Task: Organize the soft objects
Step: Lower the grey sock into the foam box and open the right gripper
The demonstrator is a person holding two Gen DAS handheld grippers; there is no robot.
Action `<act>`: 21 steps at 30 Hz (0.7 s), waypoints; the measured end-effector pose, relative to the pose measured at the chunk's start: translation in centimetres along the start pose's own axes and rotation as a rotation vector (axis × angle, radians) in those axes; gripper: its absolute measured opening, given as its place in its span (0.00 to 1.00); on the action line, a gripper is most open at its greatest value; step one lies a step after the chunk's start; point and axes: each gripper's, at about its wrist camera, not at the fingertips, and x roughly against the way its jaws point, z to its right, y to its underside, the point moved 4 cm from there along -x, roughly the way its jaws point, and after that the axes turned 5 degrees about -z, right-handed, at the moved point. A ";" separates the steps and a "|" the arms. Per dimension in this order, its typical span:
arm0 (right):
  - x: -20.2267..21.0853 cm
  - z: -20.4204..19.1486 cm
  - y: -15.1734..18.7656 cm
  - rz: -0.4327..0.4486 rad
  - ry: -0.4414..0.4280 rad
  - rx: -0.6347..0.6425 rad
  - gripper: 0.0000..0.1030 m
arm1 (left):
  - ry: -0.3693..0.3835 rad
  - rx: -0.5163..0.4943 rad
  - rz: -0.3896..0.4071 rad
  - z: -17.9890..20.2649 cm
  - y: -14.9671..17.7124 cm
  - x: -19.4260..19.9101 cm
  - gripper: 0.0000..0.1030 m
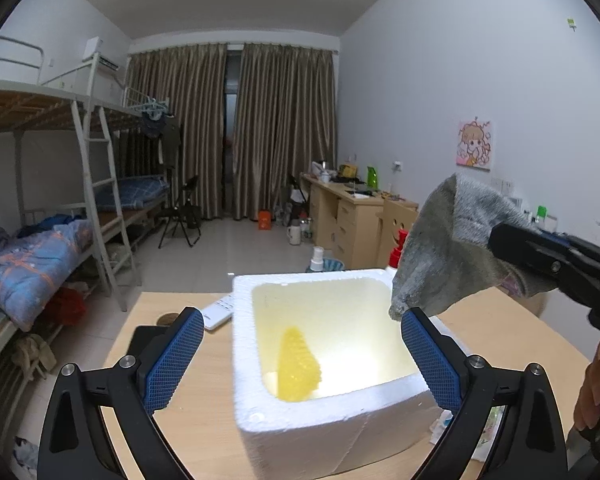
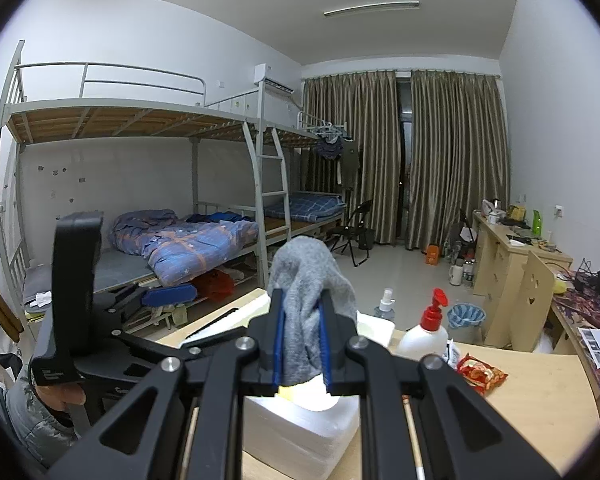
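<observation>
A white foam box (image 1: pixel 300 432) stands on the wooden table, with a yellow sponge (image 1: pixel 298 364) inside it. My left gripper (image 1: pixel 300 352) is open and empty, its blue pads either side of the box opening, just above it. My right gripper (image 2: pixel 302 320) is shut on a grey sock (image 2: pixel 312 276) and holds it above the box's right rim. In the left wrist view the sock (image 1: pixel 440 248) hangs from the right gripper (image 1: pixel 500 240) over the box's far right corner. The box (image 2: pixel 300 428) shows below the right gripper.
A white remote (image 1: pixel 220 312) lies left of the box. A white pump bottle with a red top (image 2: pixel 426 332), a small spray bottle (image 2: pixel 384 304) and a red snack packet (image 2: pixel 480 372) are on the table (image 2: pixel 540 408). Bunk beds stand at the left, desks at the right.
</observation>
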 end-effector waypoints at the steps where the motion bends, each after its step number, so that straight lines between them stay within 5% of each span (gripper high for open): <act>1: -0.1 -0.1 -0.1 -0.001 -0.005 0.002 0.18 | -0.001 0.003 0.006 -0.3 0.1 0.3 0.98; 21: -4.6 -0.5 0.4 -0.077 -0.047 0.000 0.19 | -0.068 0.044 0.040 -3.6 0.8 2.5 0.98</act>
